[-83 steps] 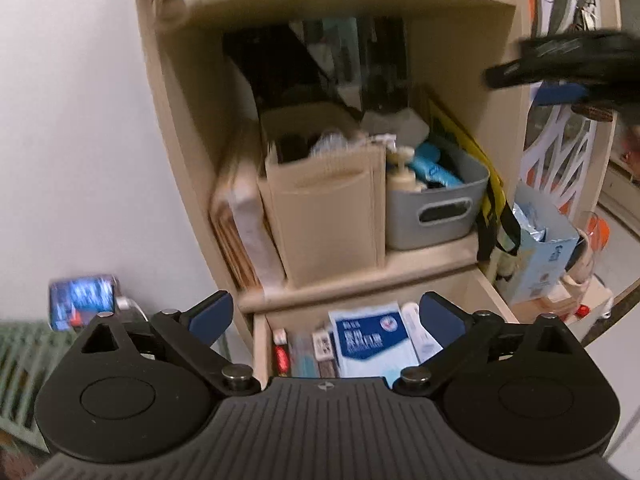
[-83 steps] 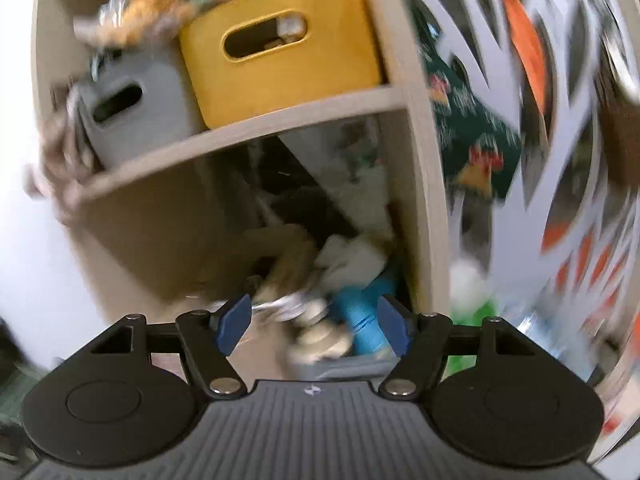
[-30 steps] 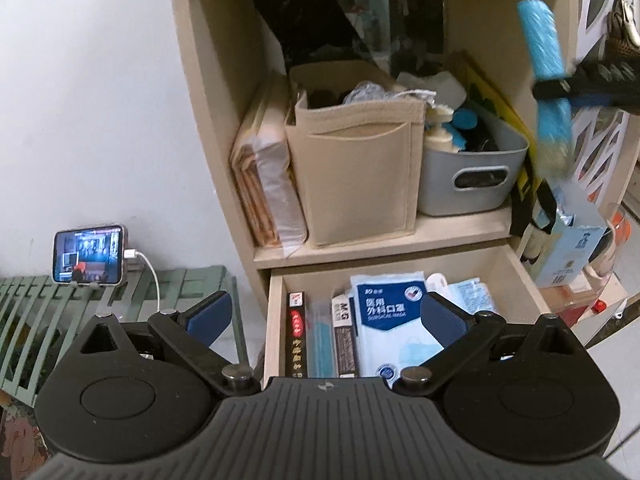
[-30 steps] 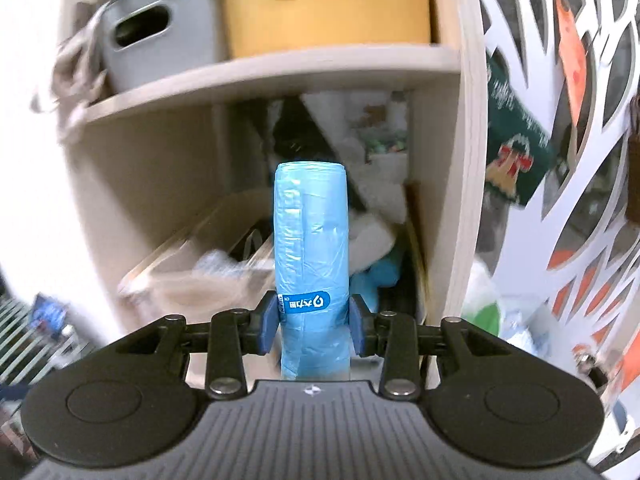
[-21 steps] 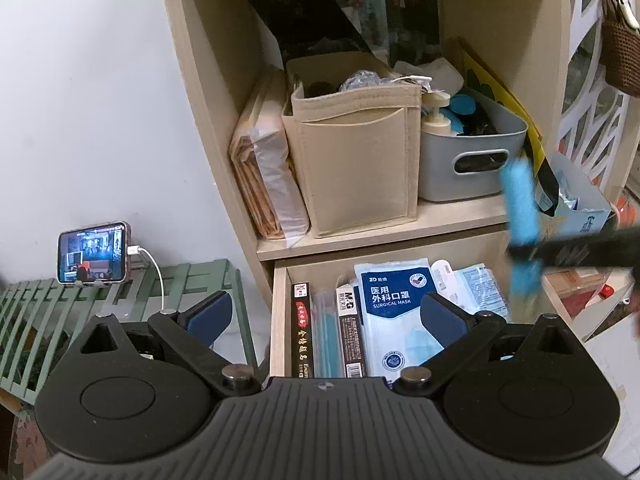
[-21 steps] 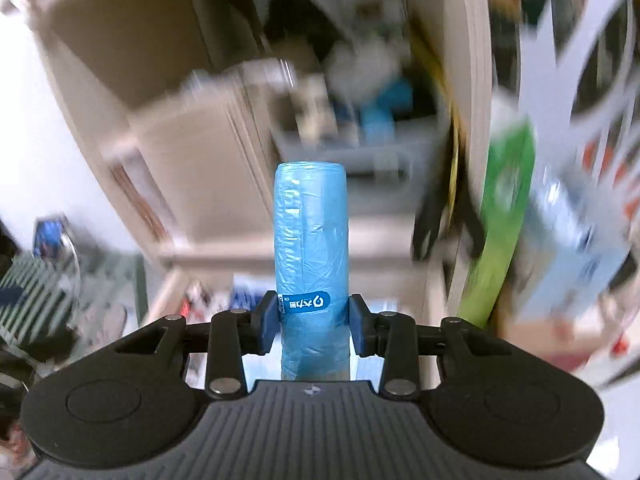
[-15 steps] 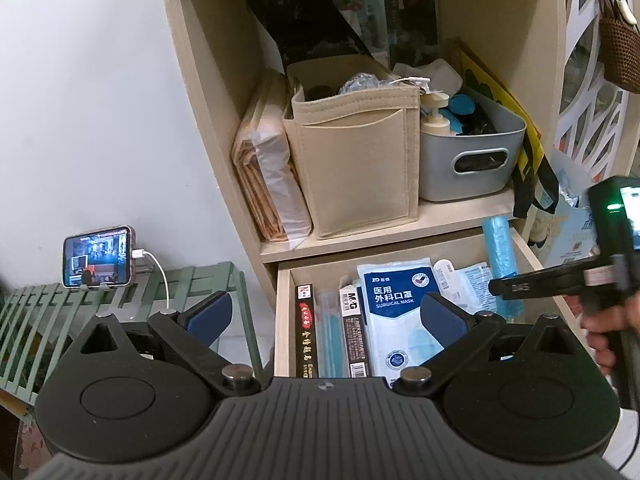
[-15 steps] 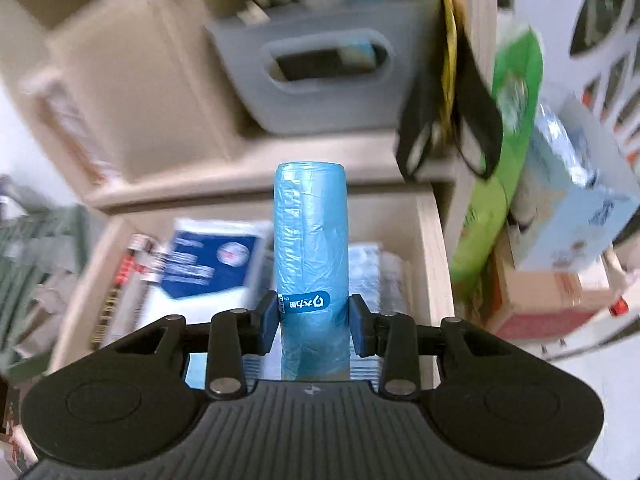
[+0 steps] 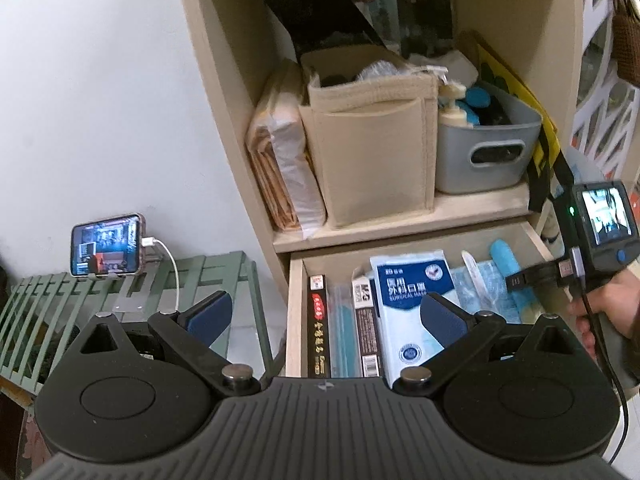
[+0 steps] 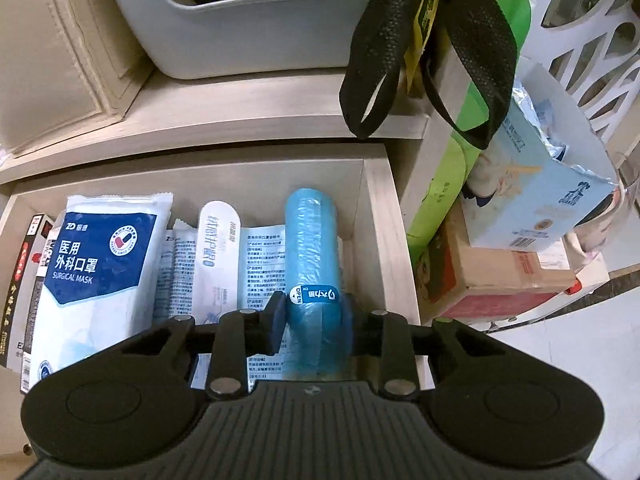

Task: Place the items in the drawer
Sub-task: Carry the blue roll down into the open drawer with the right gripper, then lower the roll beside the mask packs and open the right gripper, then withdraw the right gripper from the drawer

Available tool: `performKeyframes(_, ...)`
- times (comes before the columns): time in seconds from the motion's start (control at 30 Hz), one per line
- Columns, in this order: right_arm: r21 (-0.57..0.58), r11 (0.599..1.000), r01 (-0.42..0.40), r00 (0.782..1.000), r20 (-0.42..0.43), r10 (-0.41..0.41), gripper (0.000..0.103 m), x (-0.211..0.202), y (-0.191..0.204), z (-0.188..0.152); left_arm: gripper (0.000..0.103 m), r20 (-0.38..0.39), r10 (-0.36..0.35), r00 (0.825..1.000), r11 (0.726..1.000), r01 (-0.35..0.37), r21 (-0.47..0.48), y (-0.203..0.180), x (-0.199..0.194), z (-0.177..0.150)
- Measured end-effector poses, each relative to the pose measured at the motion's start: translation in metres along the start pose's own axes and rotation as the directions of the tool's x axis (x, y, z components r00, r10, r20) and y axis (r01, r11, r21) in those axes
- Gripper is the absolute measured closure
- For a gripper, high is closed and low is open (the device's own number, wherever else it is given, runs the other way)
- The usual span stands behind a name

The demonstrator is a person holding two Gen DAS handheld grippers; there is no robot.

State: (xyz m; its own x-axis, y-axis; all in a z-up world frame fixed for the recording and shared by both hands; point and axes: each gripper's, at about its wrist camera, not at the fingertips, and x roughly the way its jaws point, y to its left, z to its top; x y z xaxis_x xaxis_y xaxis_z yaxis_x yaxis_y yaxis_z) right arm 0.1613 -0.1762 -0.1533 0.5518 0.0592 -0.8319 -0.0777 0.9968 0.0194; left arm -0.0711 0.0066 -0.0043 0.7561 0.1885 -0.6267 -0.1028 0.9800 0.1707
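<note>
Clamping blue roll (image 10: 311, 264) labelled "OPEN": right gripper (image 10: 313, 322), inside drawer (image 10: 378, 216); beside "SURGICAL MASK" pack (image 10: 96, 264); left gripper (image 9: 326, 314) spread, empty.

A home: wooden shelf unit (image 9: 400, 232) crammed with toiletries bin (image 9: 488, 156), mask packs (image 10: 96, 264).

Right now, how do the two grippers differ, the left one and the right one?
The left gripper has its jaws spread wide and holds nothing; the right gripper is closed on the blue roll. The left hangs in front of the open drawer, above its left side, while the right reaches down into the drawer's right side. Both are the same black design with blue pads.
</note>
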Motion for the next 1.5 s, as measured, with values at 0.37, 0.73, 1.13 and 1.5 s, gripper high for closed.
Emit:
performKeyframes(0.37,0.026,0.998,-0.051,0.972,0.229,0.044,0.047,-0.056,0.008,-0.022,0.003,-0.078,-0.024,0.997,0.994,0.032,0.103,-0.015,0.014,-0.025)
performKeyframes(0.73,-0.026,0.99,-0.139,0.906,0.4,0.138,0.021,-0.144,0.006,-0.091,0.006,-0.11,-0.078,0.991,0.984,0.094,0.151,-0.014,0.008,-0.055)
performKeyframes(1.13,-0.049,0.968,-0.248,0.897,0.365,0.249,0.102,-0.178,0.026,-0.173,0.096,-0.202,-0.11,0.973,0.97,0.149,0.191,-0.023,-0.003,-0.098)
performKeyframes(1.5,-0.067,0.951,-0.3,0.914,0.265,0.307,0.102,-0.181,0.038,-0.219,0.097,-0.233,-0.124,0.964,0.972,0.165,0.165,-0.023,-0.006,-0.115)
